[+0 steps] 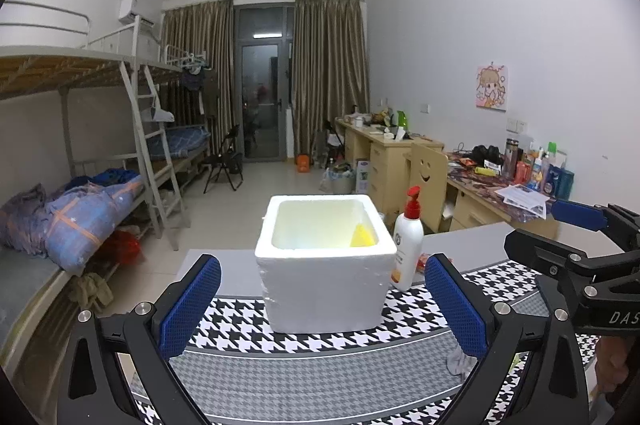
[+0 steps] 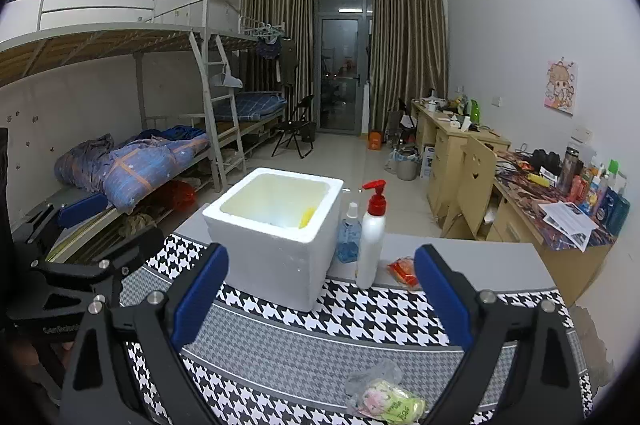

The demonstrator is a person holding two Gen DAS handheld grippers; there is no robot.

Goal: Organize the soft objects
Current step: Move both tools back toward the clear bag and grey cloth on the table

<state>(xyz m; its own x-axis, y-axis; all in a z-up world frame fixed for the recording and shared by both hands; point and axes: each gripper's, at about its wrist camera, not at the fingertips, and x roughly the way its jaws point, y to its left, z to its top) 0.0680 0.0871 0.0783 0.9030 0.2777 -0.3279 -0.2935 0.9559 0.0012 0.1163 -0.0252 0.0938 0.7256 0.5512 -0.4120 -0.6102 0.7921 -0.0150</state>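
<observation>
bunk bed (image 1: 100,73) with a blue quilt (image 1: 88,209) on its lower mattress occupies the left side of the room. left tool (image 1: 322,305): released, blue pads spread wide, nothing between them, raised above the houndstooth cloth (image 1: 320,377) that covers the near part of the tabletop (image 1: 480,245). white foam box (image 1: 324,265): upright on the cloth, open at the top, centred between the left tool's pads in the left wrist view. yellow soft object (image 1: 363,237): inside the box, against its right inner wall. white pump bottle (image 1: 408,245) with a red pump head: upright, just beside the box on its right. blue-tinted clear bottle (image 2: 349,237): upright, between the box and the pump bottle, slightly behind them, seen in the right wrist view. red packet (image 2: 404,271): flat on the tabletop, right of the pump bottle, at the far edge of the cloth. clear plastic bag of soft items (image 2: 384,399): on the cloth, near the lower edge of the right wrist view, well apart from the box. right tool (image 2: 322,301): released, pads wide apart, holding nothing, above the cloth. wooden desks (image 2: 520,193) carrying clutter line the right wall.
</observation>
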